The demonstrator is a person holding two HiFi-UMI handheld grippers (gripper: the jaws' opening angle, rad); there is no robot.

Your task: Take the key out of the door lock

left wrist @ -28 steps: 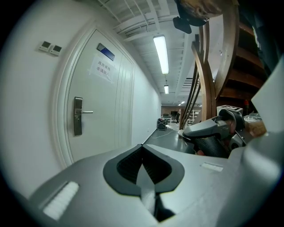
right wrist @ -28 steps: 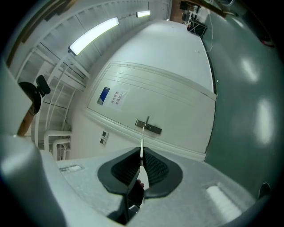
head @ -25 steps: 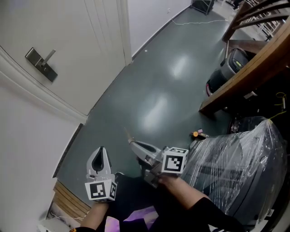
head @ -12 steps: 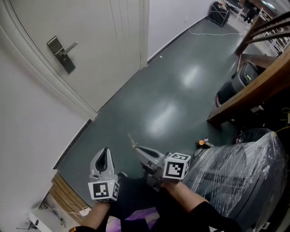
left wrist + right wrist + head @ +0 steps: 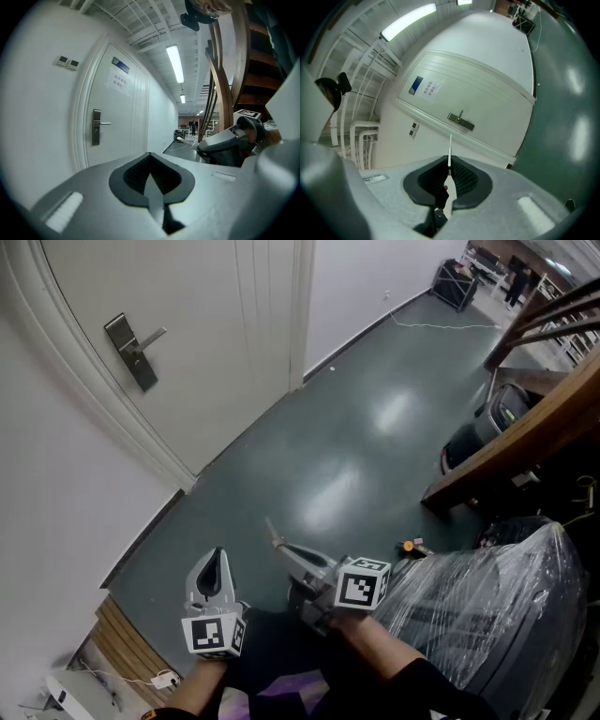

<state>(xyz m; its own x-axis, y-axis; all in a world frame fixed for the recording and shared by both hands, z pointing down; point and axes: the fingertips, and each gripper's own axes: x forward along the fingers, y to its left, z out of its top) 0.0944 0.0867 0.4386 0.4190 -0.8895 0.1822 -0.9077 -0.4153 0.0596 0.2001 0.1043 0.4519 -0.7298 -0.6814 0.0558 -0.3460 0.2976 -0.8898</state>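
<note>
The white door stands shut at the upper left of the head view, its metal lock plate and lever handle well away from both grippers. My right gripper is low in the middle, shut on a thin key whose blade sticks out past the fingertips. In the right gripper view the key points up toward the lock plate. To its left, my left gripper hangs shut with nothing in it. In the left gripper view the lock plate shows far off.
Dark green floor stretches from the door to the right. A wooden stair beam crosses the right side, with a plastic-wrapped bulk below it and a small orange item on the floor. Wooden slats lie at the lower left.
The head view has swung, so the door lock sits further right and higher in the frame. Both grippers keep their places, with the key still in the right one.
</note>
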